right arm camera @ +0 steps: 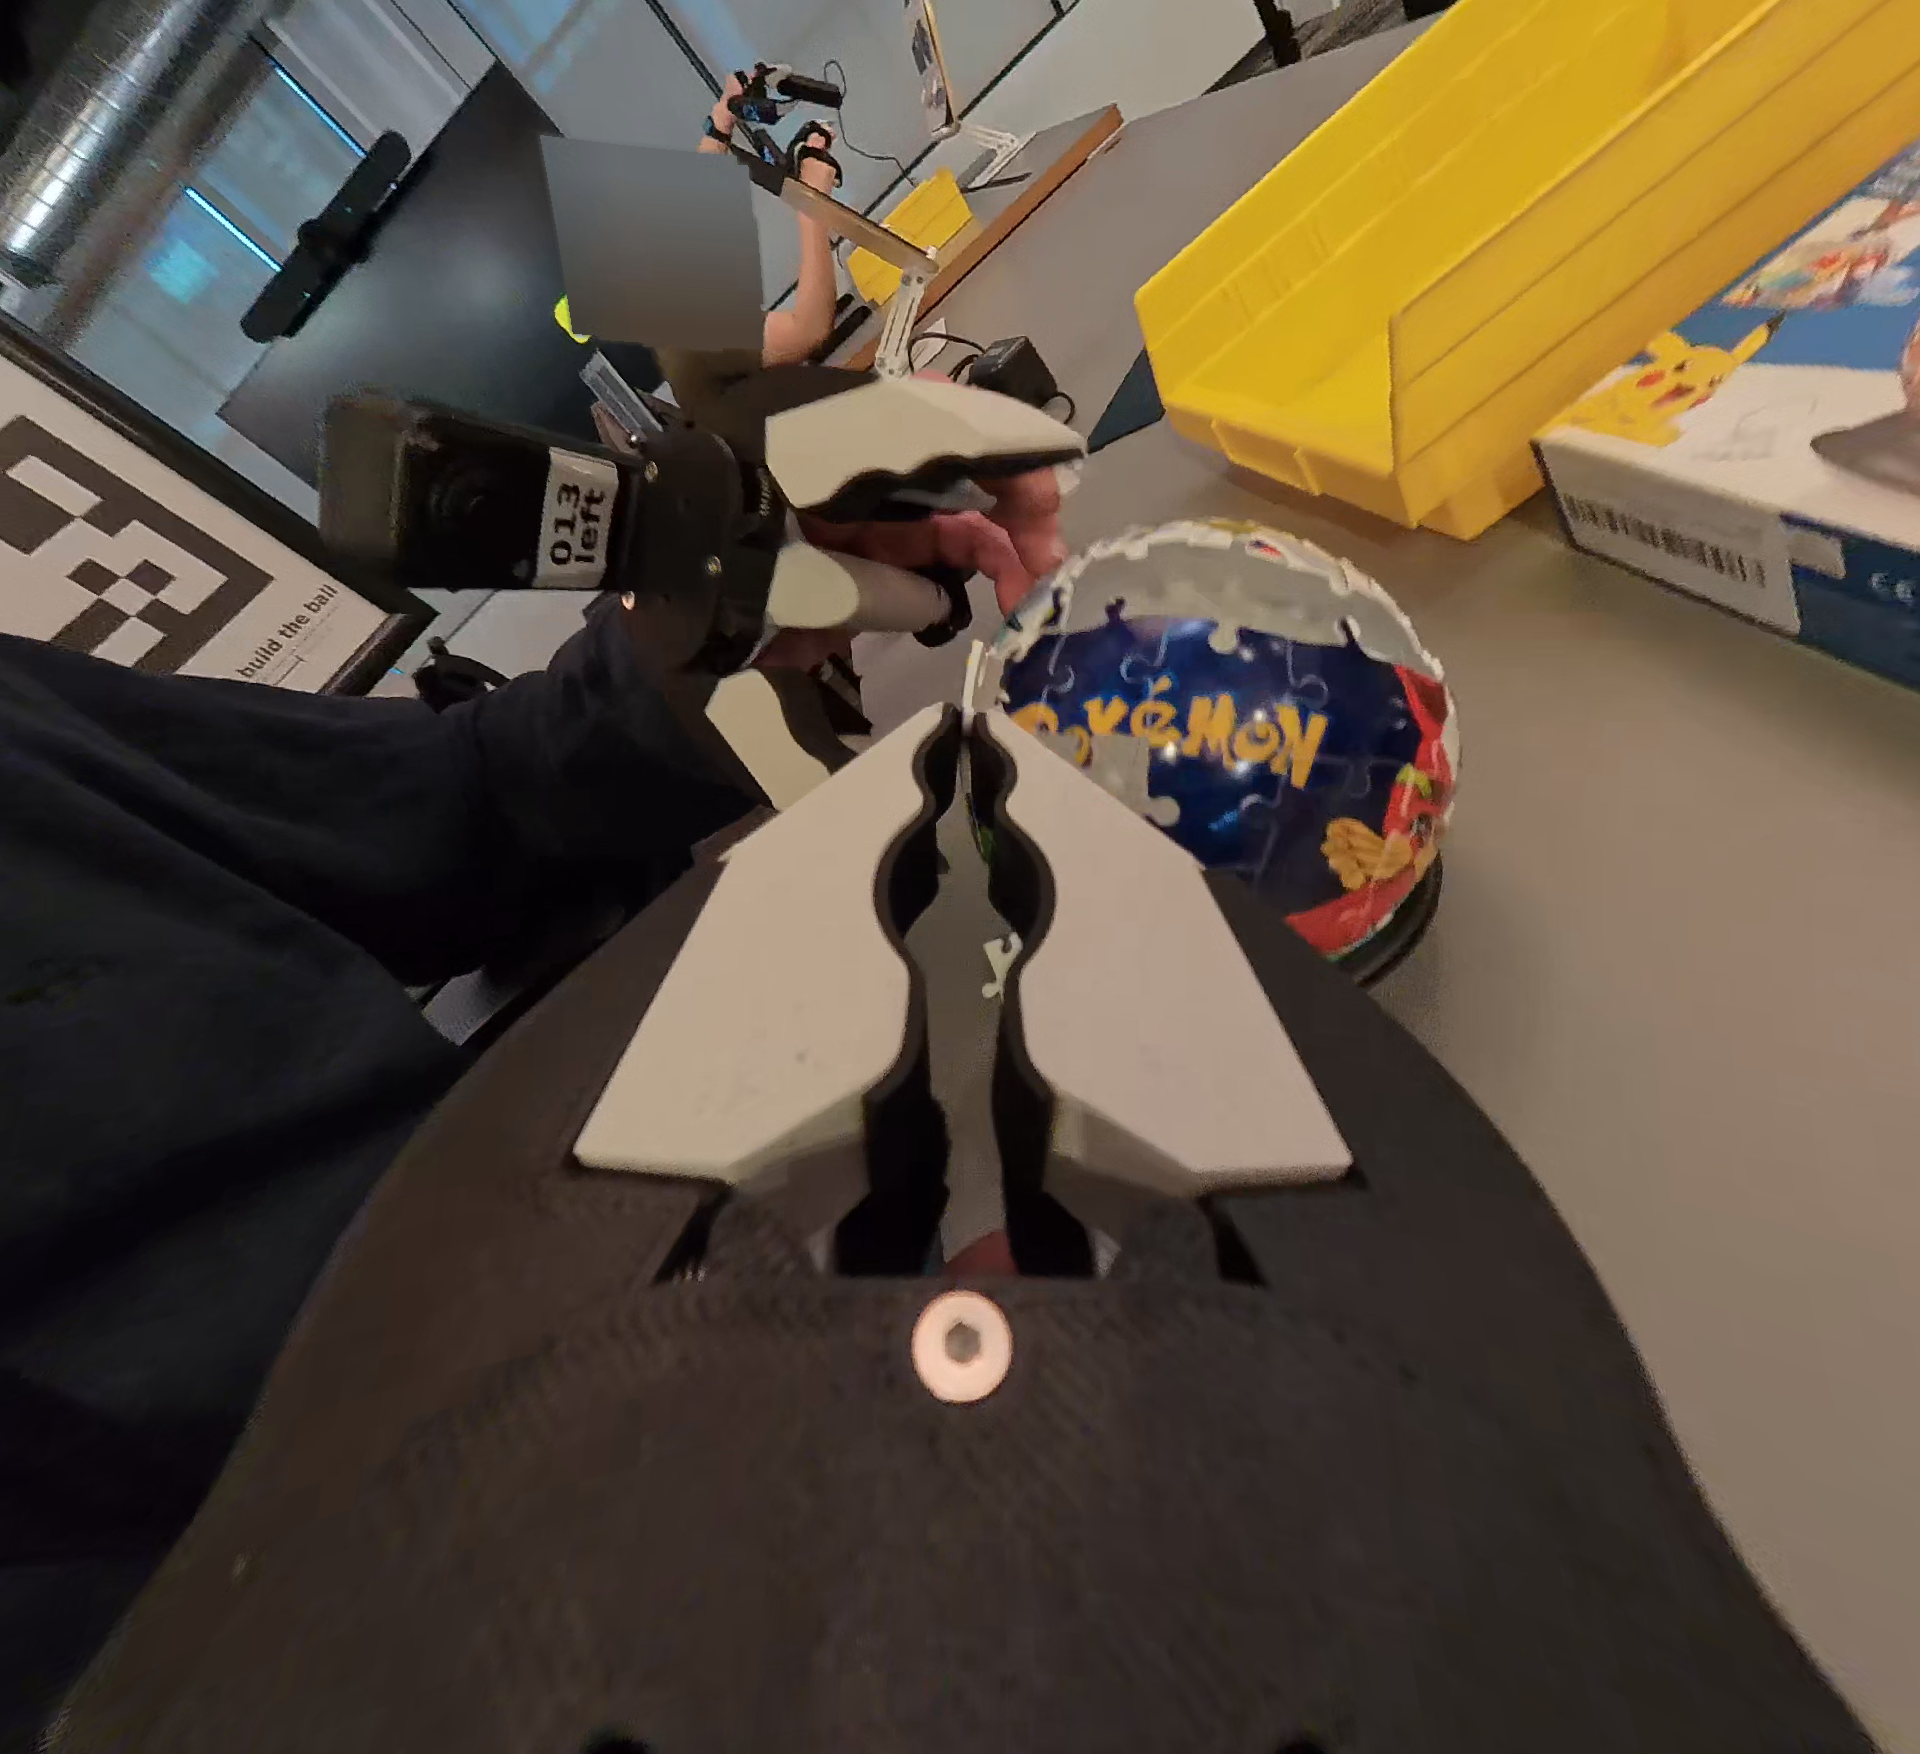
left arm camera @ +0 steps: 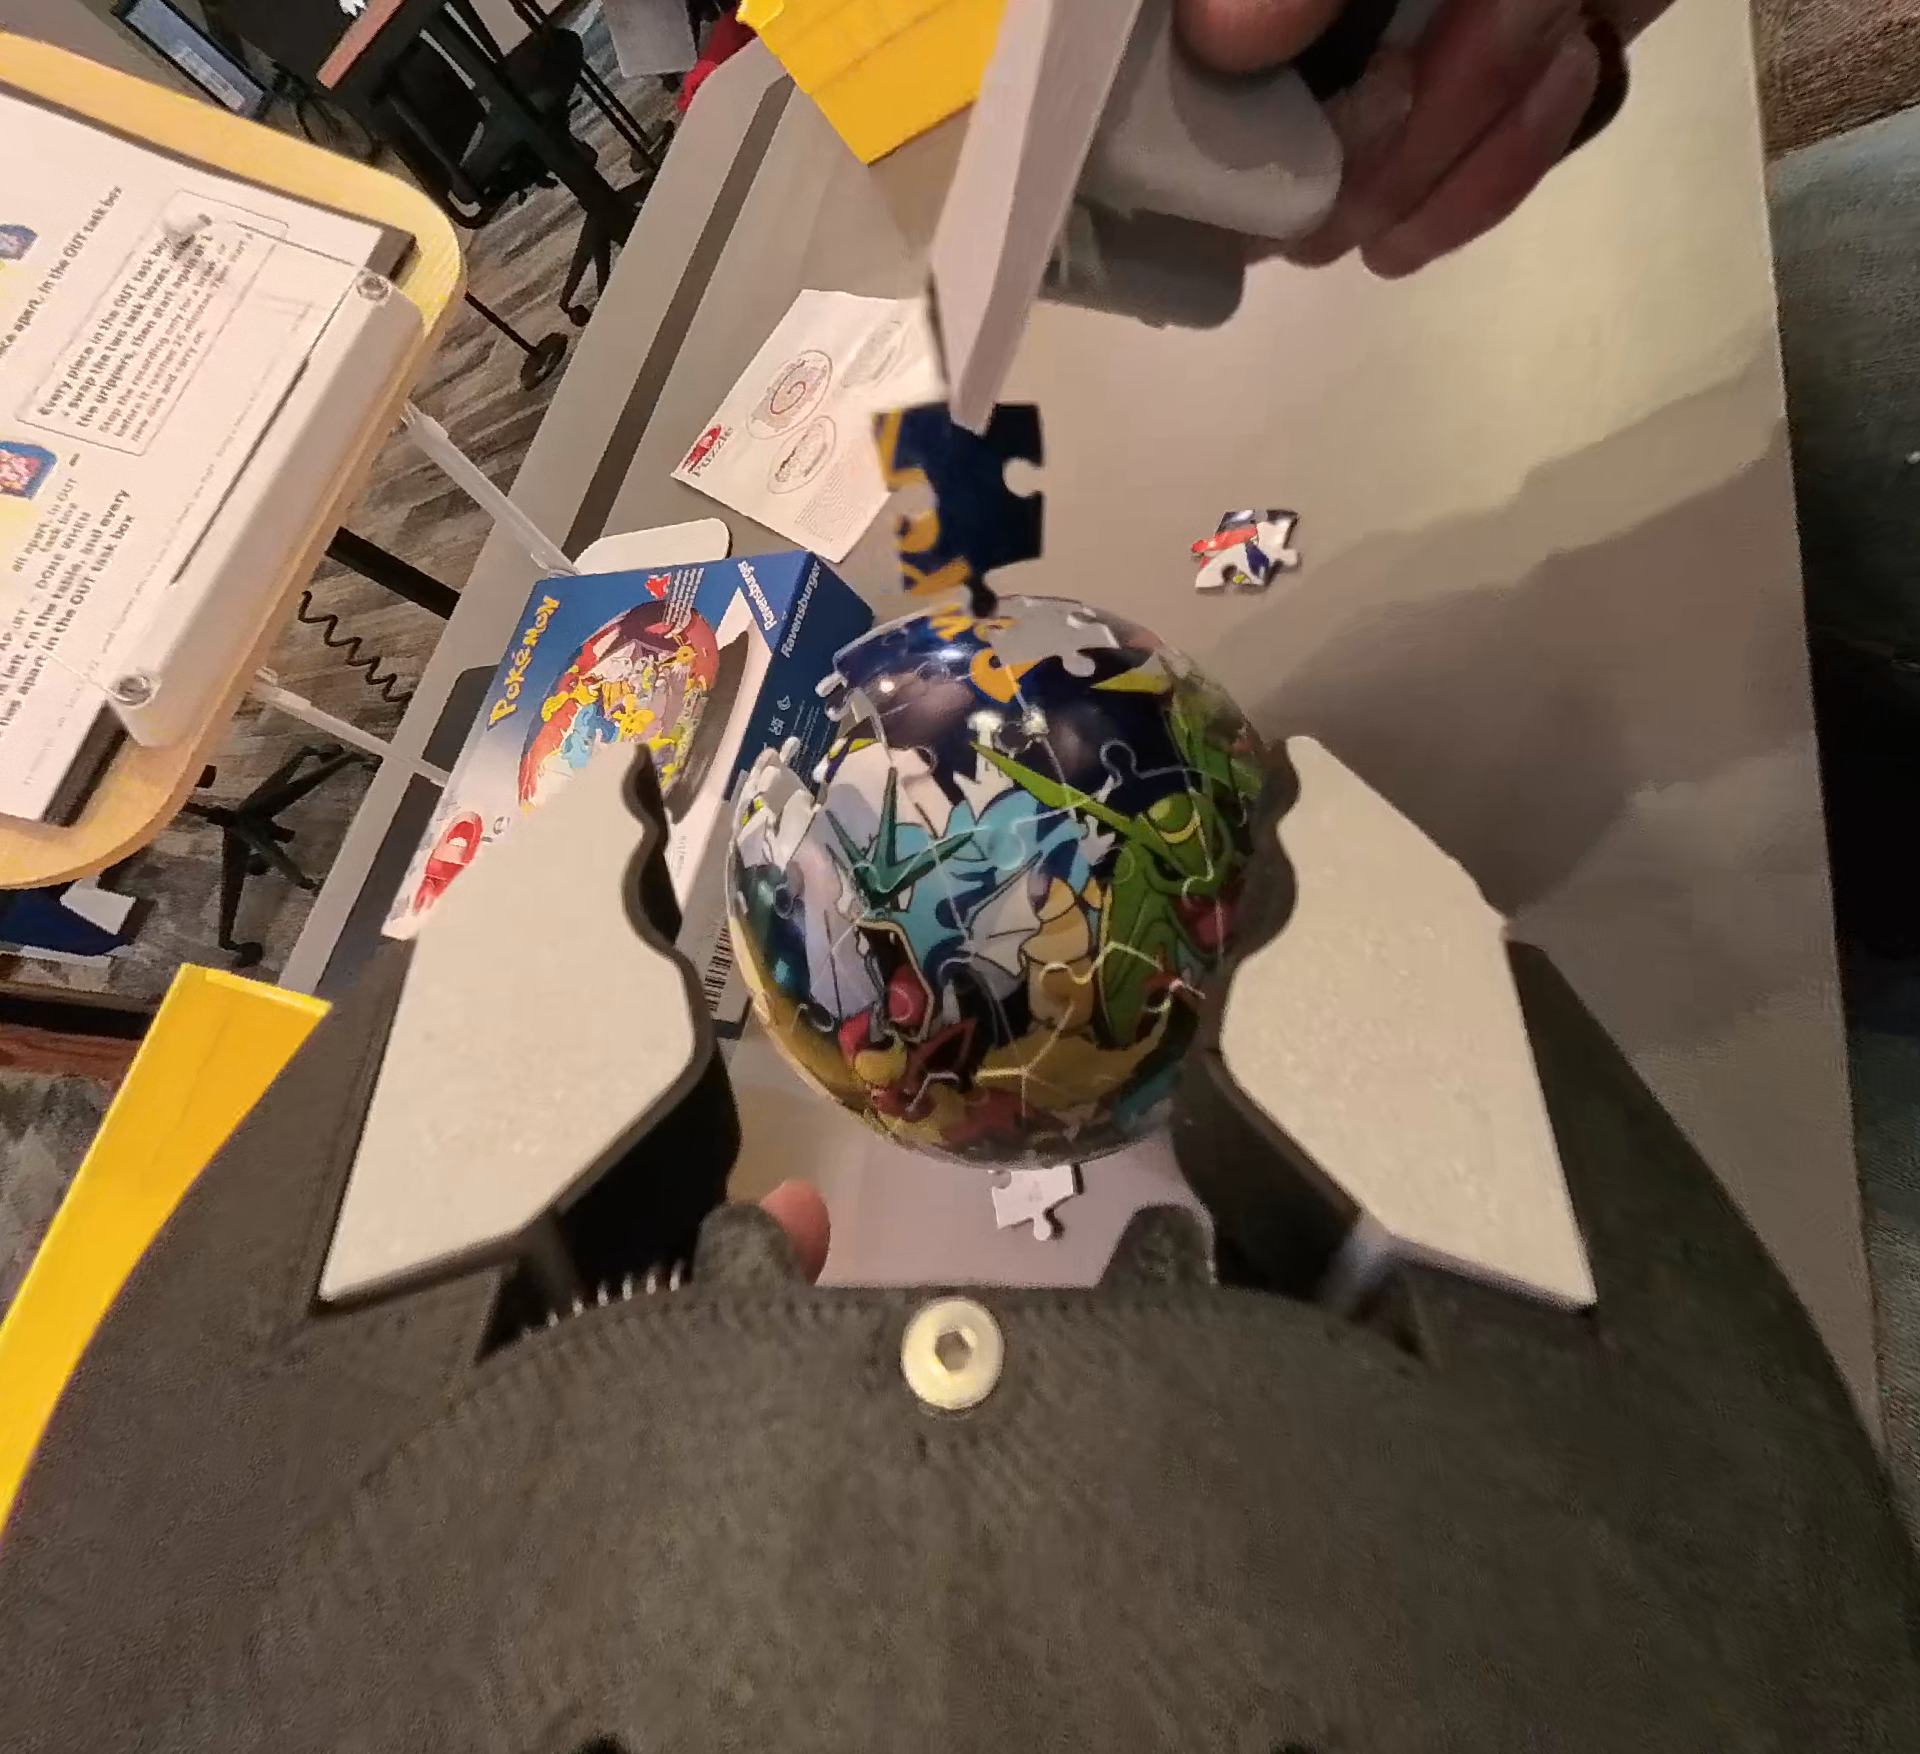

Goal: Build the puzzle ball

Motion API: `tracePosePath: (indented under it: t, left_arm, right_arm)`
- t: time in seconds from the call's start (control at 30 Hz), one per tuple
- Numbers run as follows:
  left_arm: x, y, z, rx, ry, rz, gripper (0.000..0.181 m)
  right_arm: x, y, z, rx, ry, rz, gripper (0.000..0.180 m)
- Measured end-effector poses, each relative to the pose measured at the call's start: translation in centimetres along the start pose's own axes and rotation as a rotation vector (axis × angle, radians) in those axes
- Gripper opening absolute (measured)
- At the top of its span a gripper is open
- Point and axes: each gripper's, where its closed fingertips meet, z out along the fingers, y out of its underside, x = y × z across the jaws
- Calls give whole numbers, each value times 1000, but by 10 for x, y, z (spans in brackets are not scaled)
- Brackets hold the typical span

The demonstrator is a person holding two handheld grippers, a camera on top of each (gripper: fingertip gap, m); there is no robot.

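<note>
The puzzle ball [left arm camera: 997, 894] stands on the grey table [left arm camera: 1455, 374], mostly built, with colourful creature art. Its top shows a grey gap [left arm camera: 1039, 639]. In the right wrist view the ball [right arm camera: 1226, 748] rests on a dark base, with a grey gap in its blue band and grey at the top. My left gripper [left arm camera: 966, 769] is open and straddles the ball, with a small gap at the left finger. It also shows in the right wrist view [right arm camera: 1013, 530]. My right gripper [right arm camera: 964, 717] is shut on a blue puzzle piece [left arm camera: 966, 499], held just above the ball's top; in the left wrist view it [left arm camera: 971, 411] comes from above.
A loose colourful piece [left arm camera: 1247, 546] and a white face-down piece [left arm camera: 1029, 1200] lie on the table. The puzzle box [left arm camera: 644, 717] lies left of the ball, a leaflet [left arm camera: 810, 416] behind it. A yellow bin [right arm camera: 1507, 250] stands at the back. A person works at a far table [right arm camera: 800, 270]. Across from one pair of fingers to the other is roughly 5 cm.
</note>
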Motion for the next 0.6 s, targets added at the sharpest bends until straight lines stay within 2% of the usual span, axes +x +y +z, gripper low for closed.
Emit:
tracePosePath:
  t: [0.33, 0.6]
  left_arm:
    - [1, 0, 7, -17, -6, -8, 107]
    - [1, 3, 10, -32, -4, -22, 107]
  right_arm:
    - [7, 15, -6, 78, -143, 98, 0]
    - [11, 20, 0, 65, -197, 117, 0]
